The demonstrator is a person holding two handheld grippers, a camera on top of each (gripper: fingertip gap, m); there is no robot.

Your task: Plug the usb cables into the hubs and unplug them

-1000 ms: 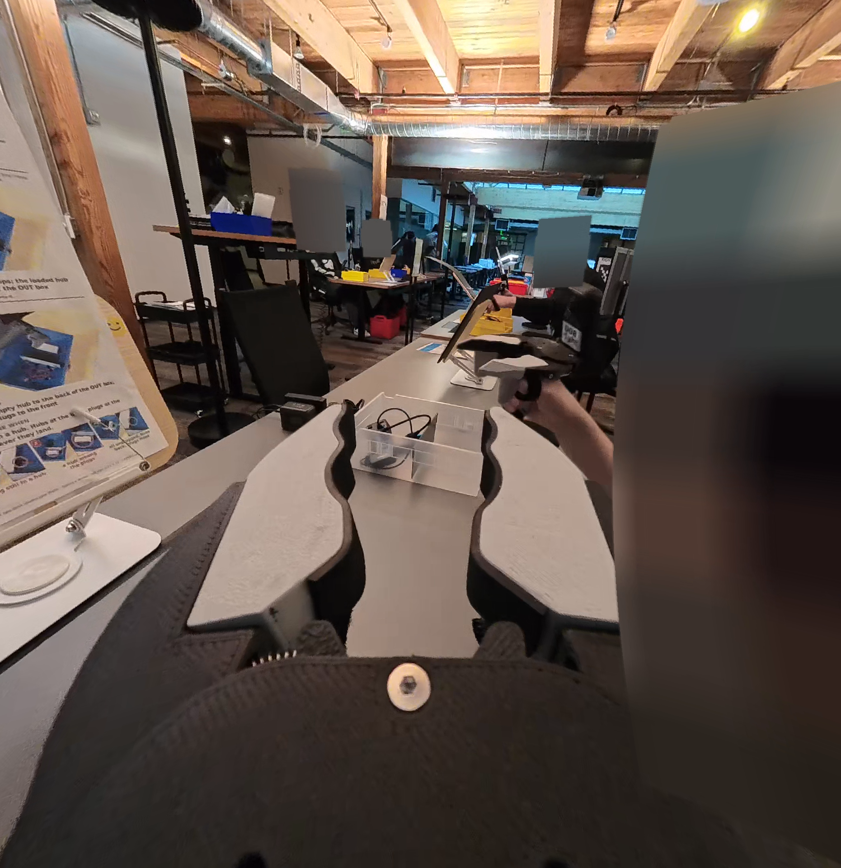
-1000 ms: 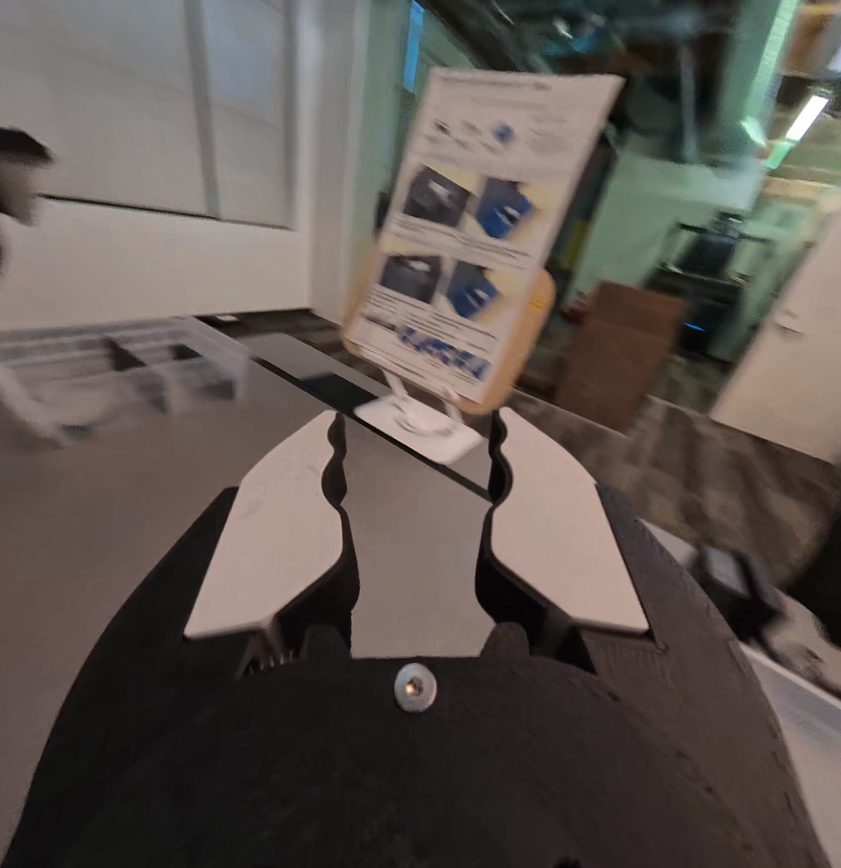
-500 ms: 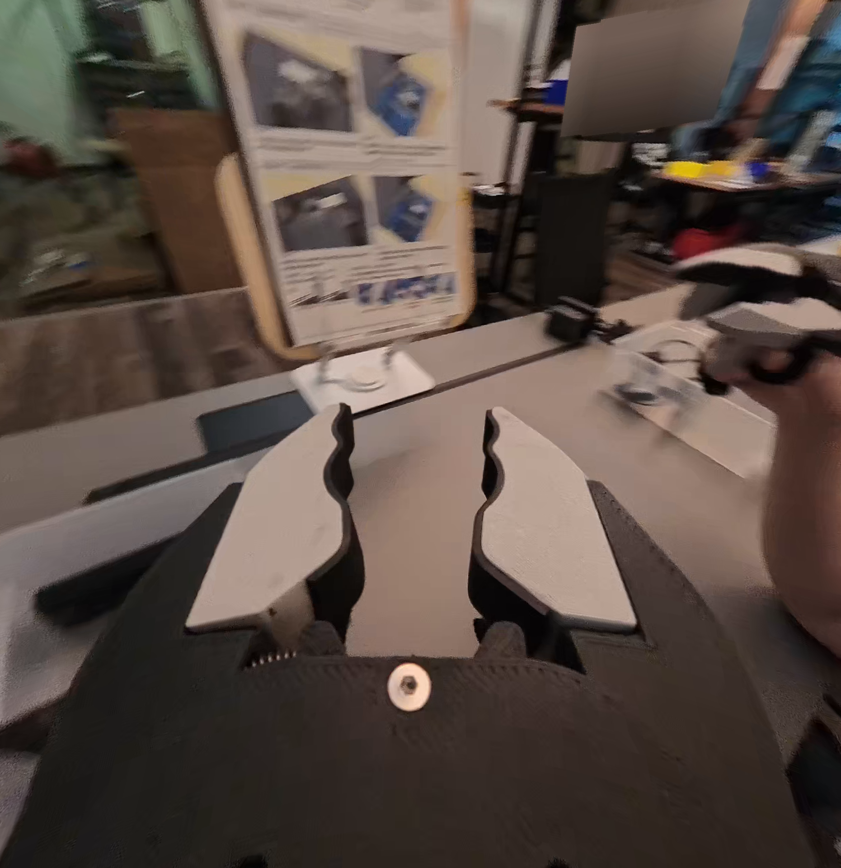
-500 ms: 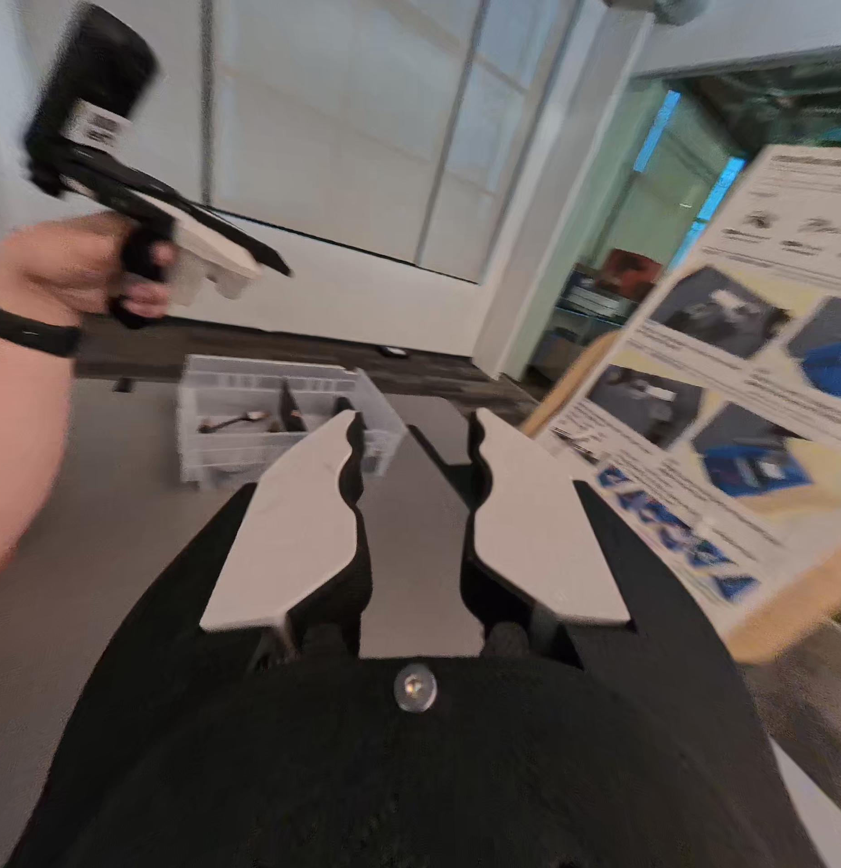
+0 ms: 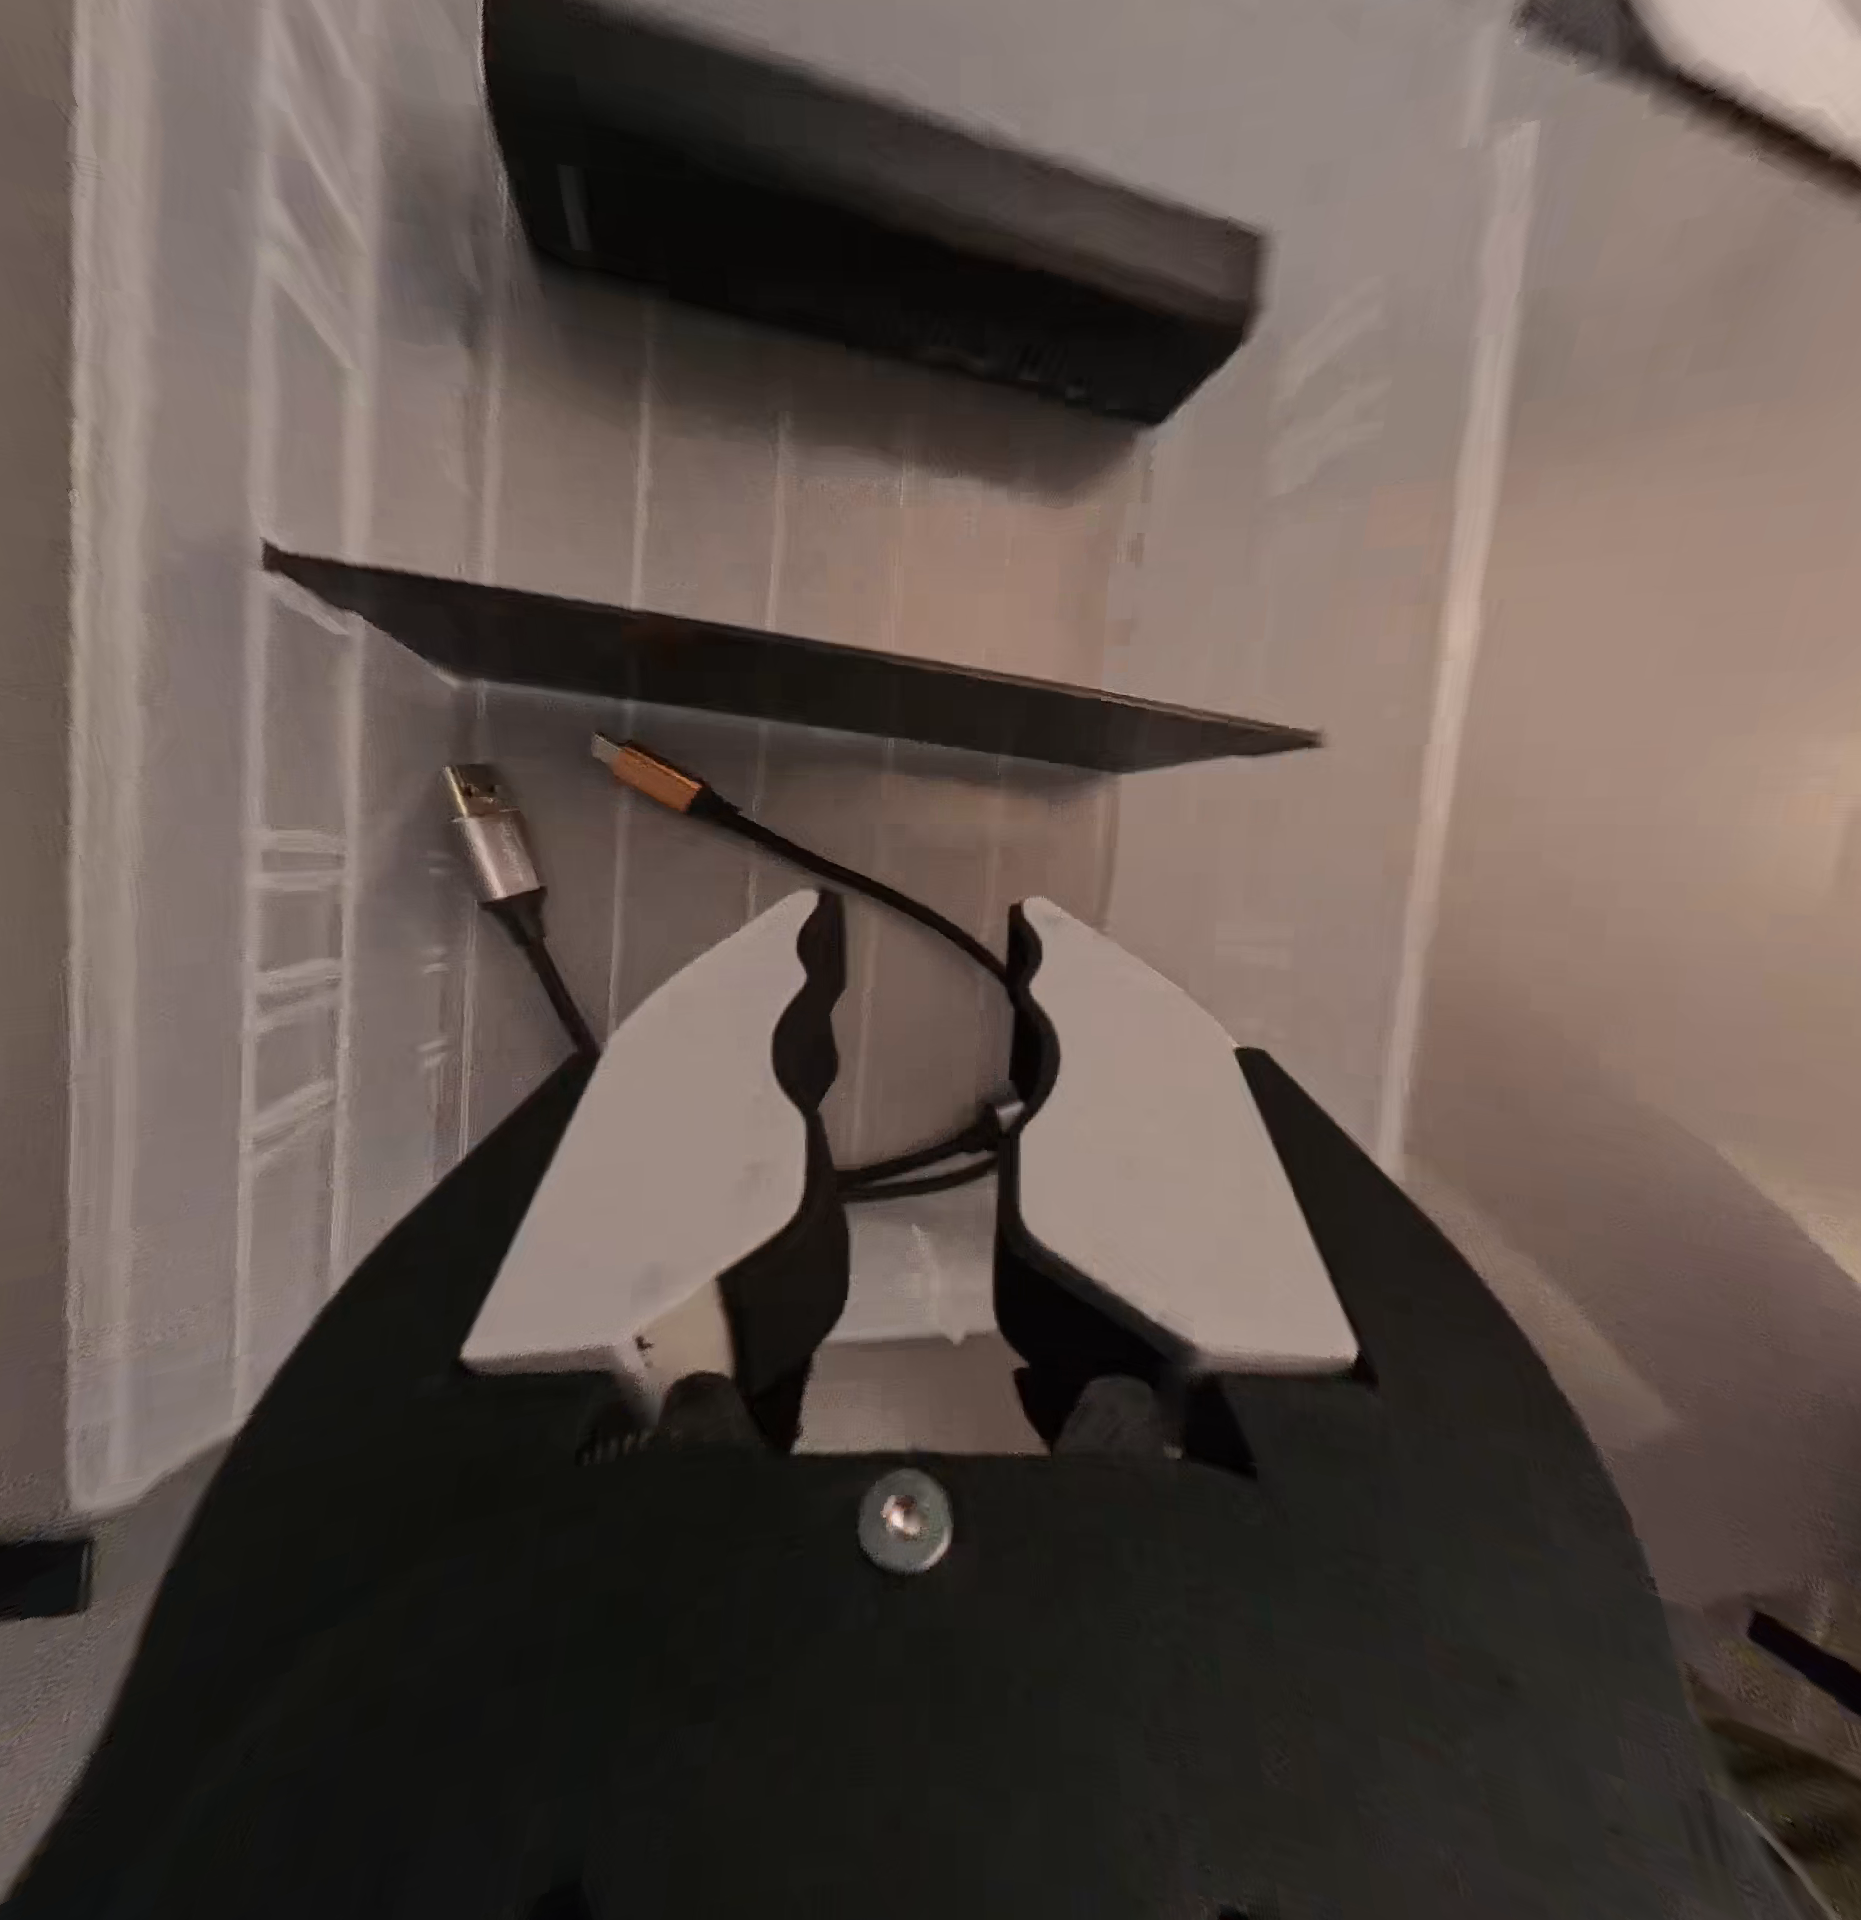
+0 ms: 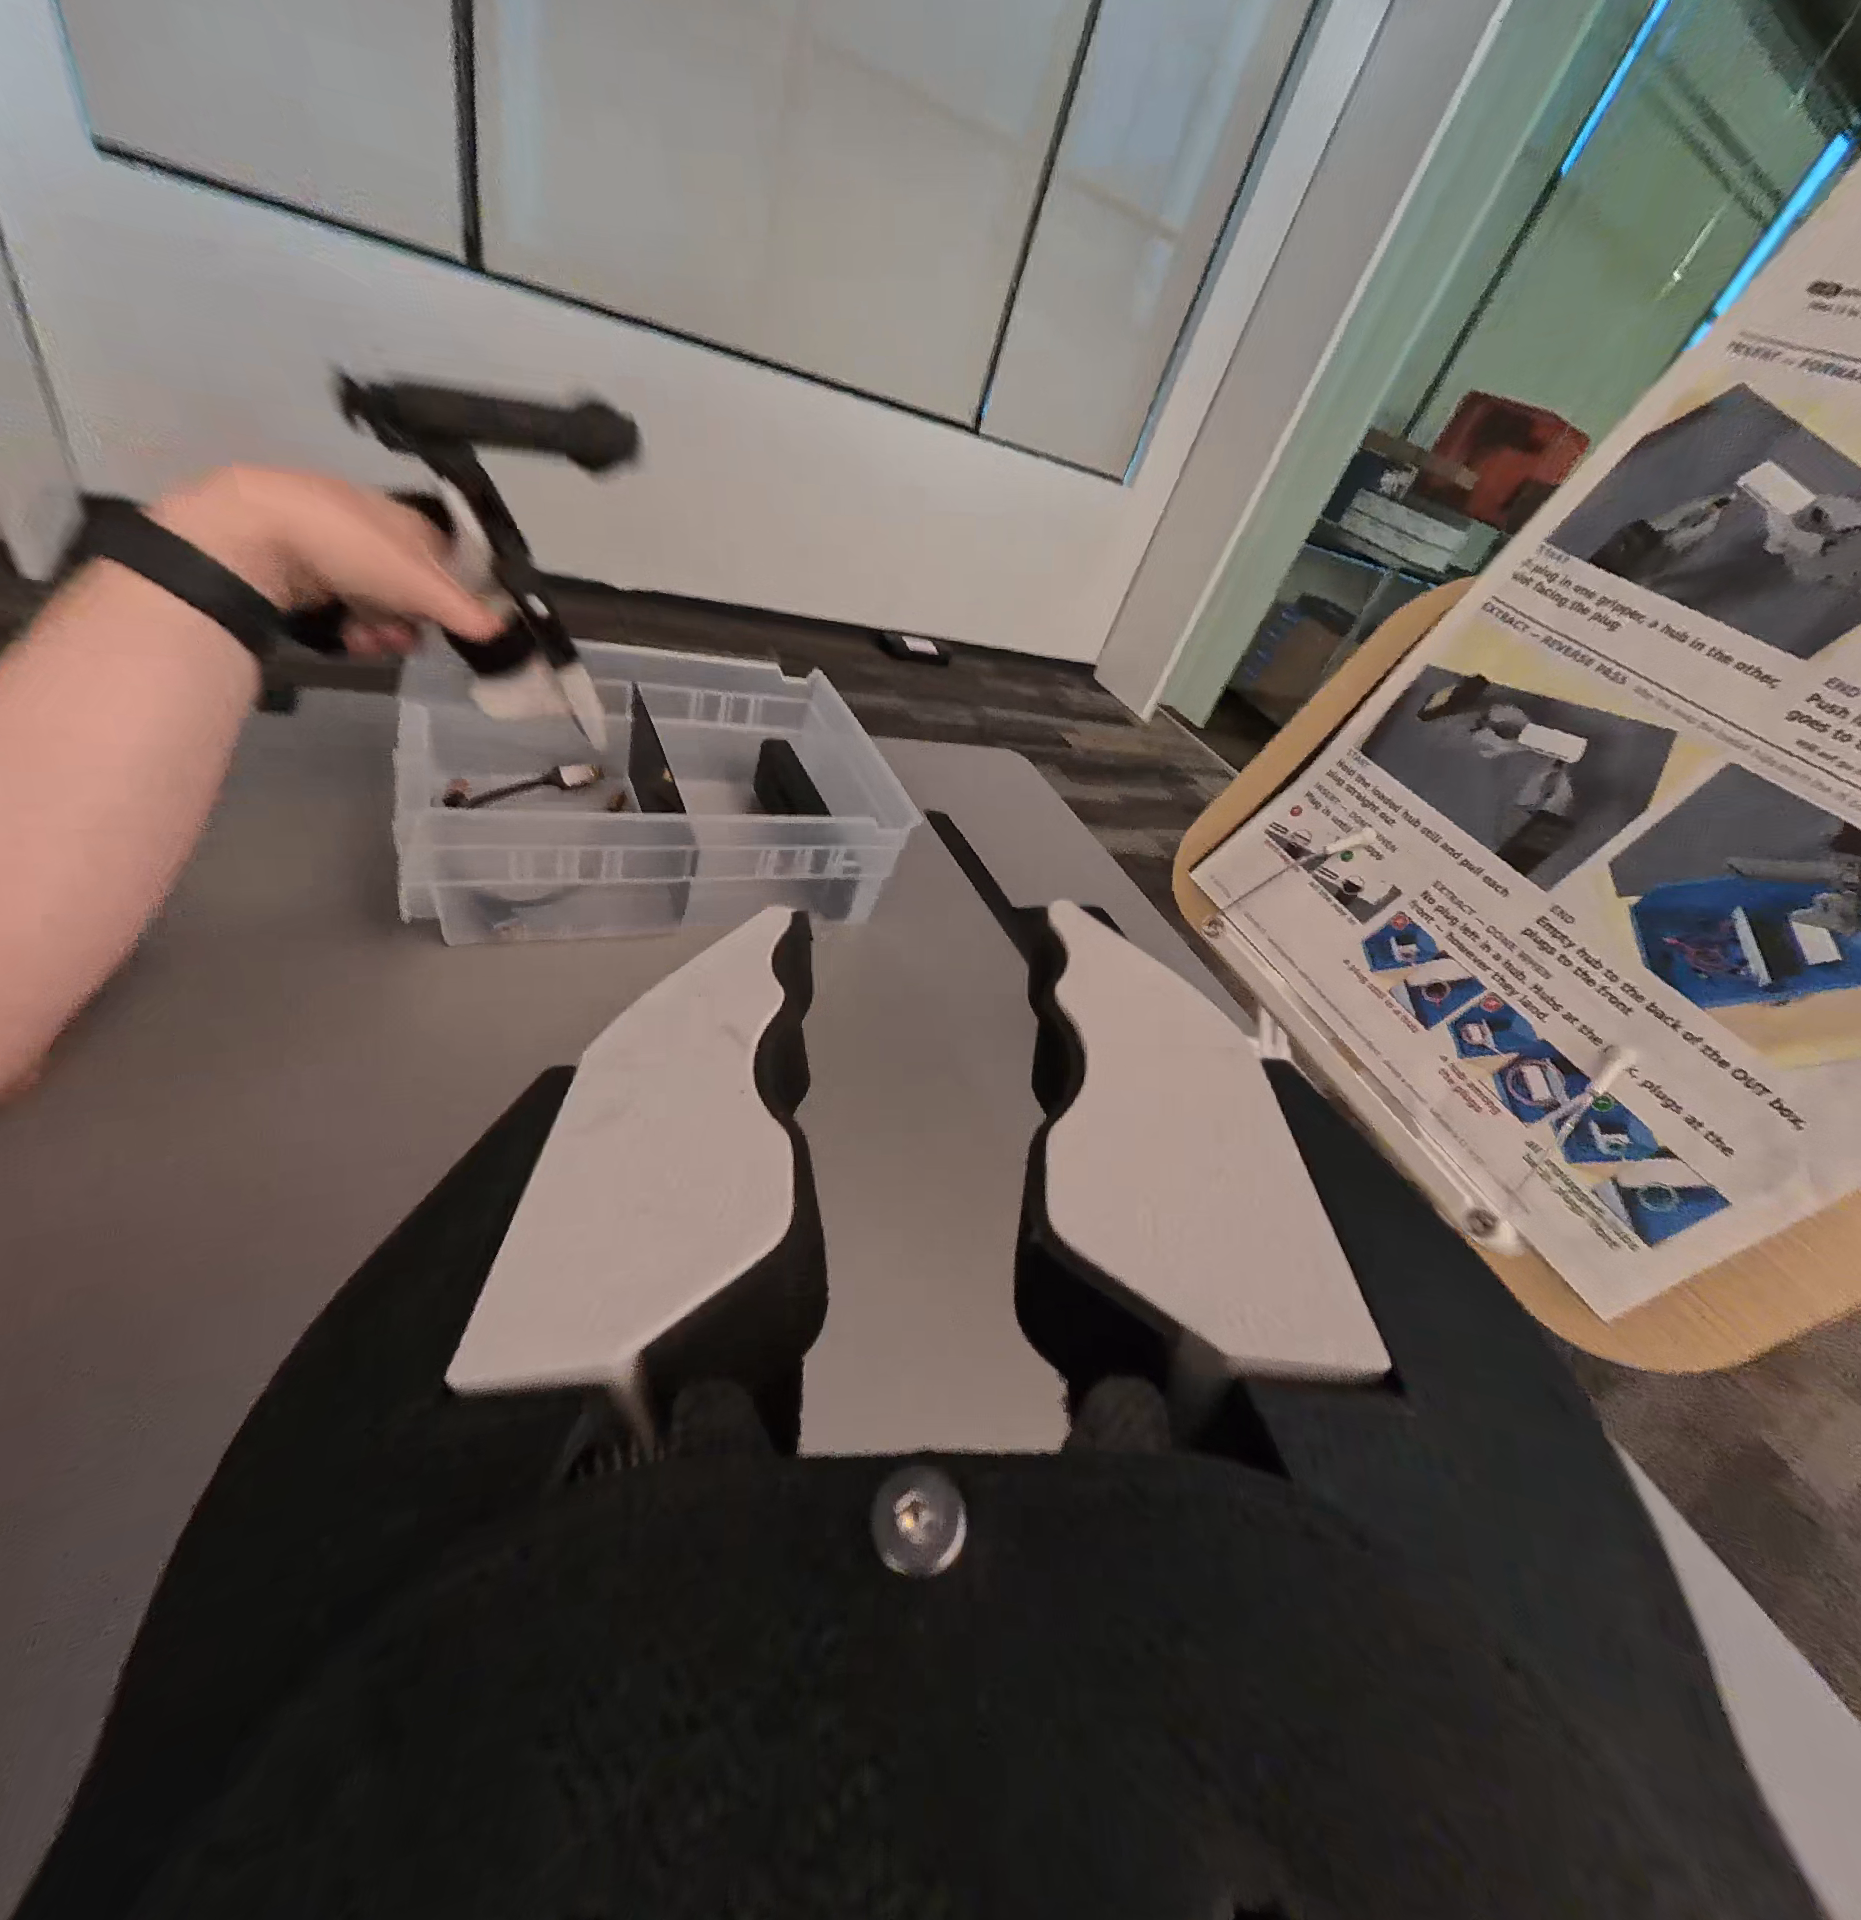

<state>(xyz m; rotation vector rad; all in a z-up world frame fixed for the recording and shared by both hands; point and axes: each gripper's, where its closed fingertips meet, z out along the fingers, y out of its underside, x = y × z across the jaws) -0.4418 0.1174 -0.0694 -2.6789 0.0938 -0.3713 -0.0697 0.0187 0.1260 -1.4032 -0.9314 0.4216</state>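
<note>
Left gripper (image 5: 921, 914) fingers spread, empty, pointing down into clear bin (image 6: 656, 852) over the usb cables (image 5: 884, 904); black hub (image 5: 864, 229) beyond a divider (image 5: 791, 675). Right gripper (image 6: 921, 930) fingers spread, empty, above tabletop (image 6: 282, 1091).

Left claw (image 5: 921, 914), parted, above clear bin (image 5: 406, 520): silver USB plug (image 5: 493, 836), orange USB plug (image 5: 658, 779), black divider (image 5: 801, 665), black hub (image 5: 864, 208).
</note>
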